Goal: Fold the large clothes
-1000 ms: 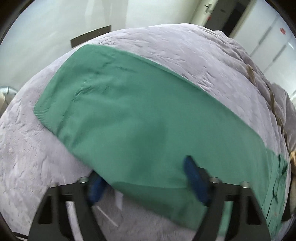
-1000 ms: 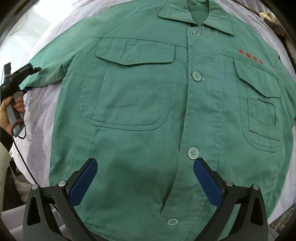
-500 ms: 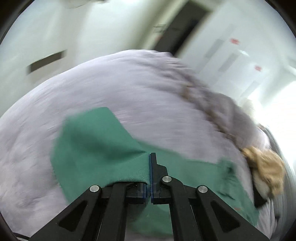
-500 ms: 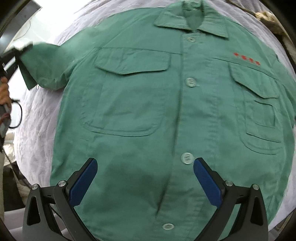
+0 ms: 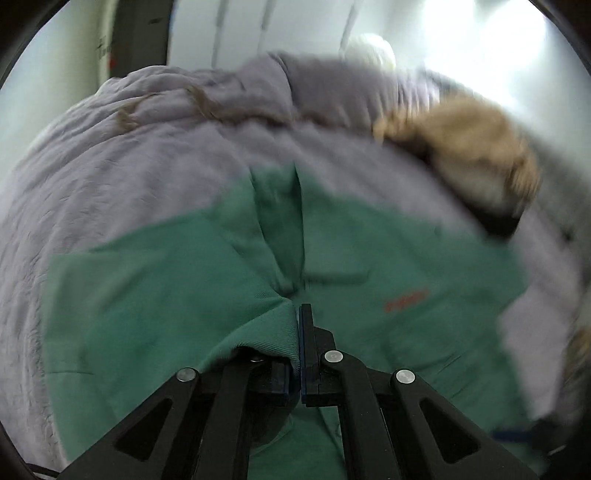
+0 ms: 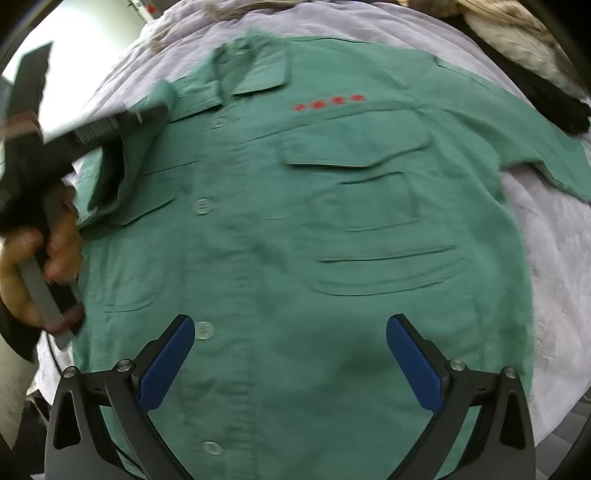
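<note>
A green button-up shirt [image 6: 295, 229] with red characters on the chest lies face up on the bed. My left gripper [image 5: 300, 314] is shut on the edge of its sleeve [image 5: 166, 295], and the cloth drapes from the jaws over the chest, just short of the collar [image 5: 280, 221]. In the right wrist view the left gripper [image 6: 159, 110] comes in from the left with the sleeve [image 6: 162, 92] folded over the shirt front. My right gripper [image 6: 290, 328] hovers open above the lower front, nothing between its blue pads [image 6: 166, 365].
The shirt lies on a lilac-grey bedspread [image 6: 554, 277]. A tan fluffy item [image 6: 517, 40] and a dark item [image 6: 554, 107] lie at the bed's far right corner. A person's hand [image 6: 55, 236] holds the left gripper's handle. White cupboard doors [image 5: 277, 29] stand behind the bed.
My left gripper closed on the sleeve edge, then lifted and swung it across onto the shirt's chest. My right gripper stayed open and shifted sideways over the shirt.
</note>
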Action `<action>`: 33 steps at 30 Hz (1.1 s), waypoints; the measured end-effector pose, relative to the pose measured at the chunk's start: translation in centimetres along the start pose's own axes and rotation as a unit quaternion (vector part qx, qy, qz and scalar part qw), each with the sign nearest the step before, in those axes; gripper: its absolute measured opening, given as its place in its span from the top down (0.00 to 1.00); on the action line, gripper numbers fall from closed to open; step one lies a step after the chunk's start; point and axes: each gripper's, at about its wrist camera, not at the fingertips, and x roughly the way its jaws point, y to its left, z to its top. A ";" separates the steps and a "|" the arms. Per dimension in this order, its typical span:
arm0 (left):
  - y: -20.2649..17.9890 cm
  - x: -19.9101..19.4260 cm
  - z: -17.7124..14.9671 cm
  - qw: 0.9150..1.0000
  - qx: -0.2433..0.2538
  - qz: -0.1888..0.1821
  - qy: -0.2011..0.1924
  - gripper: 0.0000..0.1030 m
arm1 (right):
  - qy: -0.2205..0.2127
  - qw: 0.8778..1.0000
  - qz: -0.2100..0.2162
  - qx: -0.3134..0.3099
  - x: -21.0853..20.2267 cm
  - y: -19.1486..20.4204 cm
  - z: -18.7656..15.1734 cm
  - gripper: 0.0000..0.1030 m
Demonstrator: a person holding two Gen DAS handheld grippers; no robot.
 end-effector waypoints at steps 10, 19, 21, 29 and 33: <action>-1.3 -2.9 -4.6 0.998 0.048 0.039 0.019 0.14 | -0.037 0.999 0.009 -0.008 -1.0 -2.0 4.6 0.00; 11.8 -7.7 -10.5 0.964 -0.137 0.221 0.051 0.14 | -0.058 0.983 0.097 -0.147 1.6 11.5 11.6 0.00; 13.9 -7.2 -11.7 0.958 -0.168 0.224 0.061 0.14 | -0.043 0.979 0.117 -0.163 3.8 14.7 12.4 0.00; 14.8 -5.6 -11.9 0.950 -0.171 0.256 0.048 0.14 | -0.013 0.982 0.012 -0.186 11.7 21.2 14.1 0.30; 15.6 -5.5 -12.3 0.944 -0.192 0.263 0.043 0.14 | -0.032 0.990 0.062 -0.124 9.1 17.8 16.1 0.82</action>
